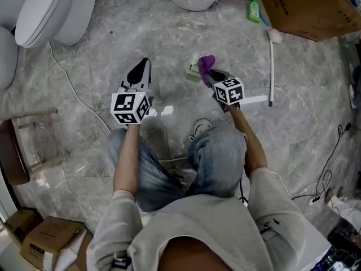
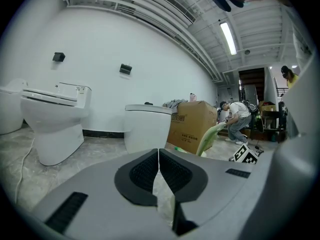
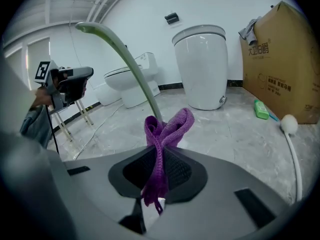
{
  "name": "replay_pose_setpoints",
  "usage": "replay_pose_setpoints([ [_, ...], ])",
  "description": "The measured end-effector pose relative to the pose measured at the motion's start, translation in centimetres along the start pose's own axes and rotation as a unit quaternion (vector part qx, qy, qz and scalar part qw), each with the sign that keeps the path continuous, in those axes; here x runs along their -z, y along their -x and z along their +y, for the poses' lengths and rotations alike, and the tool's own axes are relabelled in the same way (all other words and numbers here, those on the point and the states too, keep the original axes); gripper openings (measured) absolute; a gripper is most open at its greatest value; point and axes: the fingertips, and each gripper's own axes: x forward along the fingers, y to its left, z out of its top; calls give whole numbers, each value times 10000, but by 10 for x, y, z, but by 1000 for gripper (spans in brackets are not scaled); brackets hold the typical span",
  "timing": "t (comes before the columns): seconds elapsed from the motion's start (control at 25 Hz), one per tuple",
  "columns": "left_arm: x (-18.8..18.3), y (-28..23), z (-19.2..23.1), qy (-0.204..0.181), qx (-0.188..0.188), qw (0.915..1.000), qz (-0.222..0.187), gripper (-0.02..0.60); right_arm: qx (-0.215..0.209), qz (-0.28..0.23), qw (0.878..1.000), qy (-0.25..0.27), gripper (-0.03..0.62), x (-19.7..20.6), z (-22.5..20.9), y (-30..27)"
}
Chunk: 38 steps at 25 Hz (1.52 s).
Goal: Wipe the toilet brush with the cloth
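Grey marbled floor tiles [image 1: 169, 33] fill the room, with 3 white ceramic toilets [image 1: 53, 10] along the far side and 1 large brown cardboard box [image 1: 304, 7] in the corner. The person crouches low, probably to reach the work at floor level.

The right claw [image 3: 159, 168] is clamped on 1 purple knitted cloth [image 3: 167, 126], which bunches up above the pads so that a free fold faces forward for rubbing. Just behind that fold rises the curved handle of 1 pale green plastic toilet brush [image 3: 127, 59], which stands on the floor ahead of the person's knees. Whether cloth and handle touch cannot be told.

The left claw [image 2: 159, 156] is closed on nothing and is held off to the side, well apart from the brush, so it does not steady it.

Also on the floor are 1 white long-handled brush with a round head [image 1: 271, 66] and 1 green plastic bottle [image 1: 254, 9].
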Motion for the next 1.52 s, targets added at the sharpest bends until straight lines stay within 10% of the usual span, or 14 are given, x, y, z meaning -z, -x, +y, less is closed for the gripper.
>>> replay_pose_setpoints([
  [0.44,5,-5,-6,-12,80,10000,57,23,126,-115,9998,-129,69,6,-7,16],
  [0.92,-62,-8,15,-263,-61,9993,-255,23,389,-2279,9714,-546,69,-98,-43,111],
  [1.52,-51,32,-14,69,-161,9977,654,23,901,-1226,9876,-399,69,-100,-17,192],
])
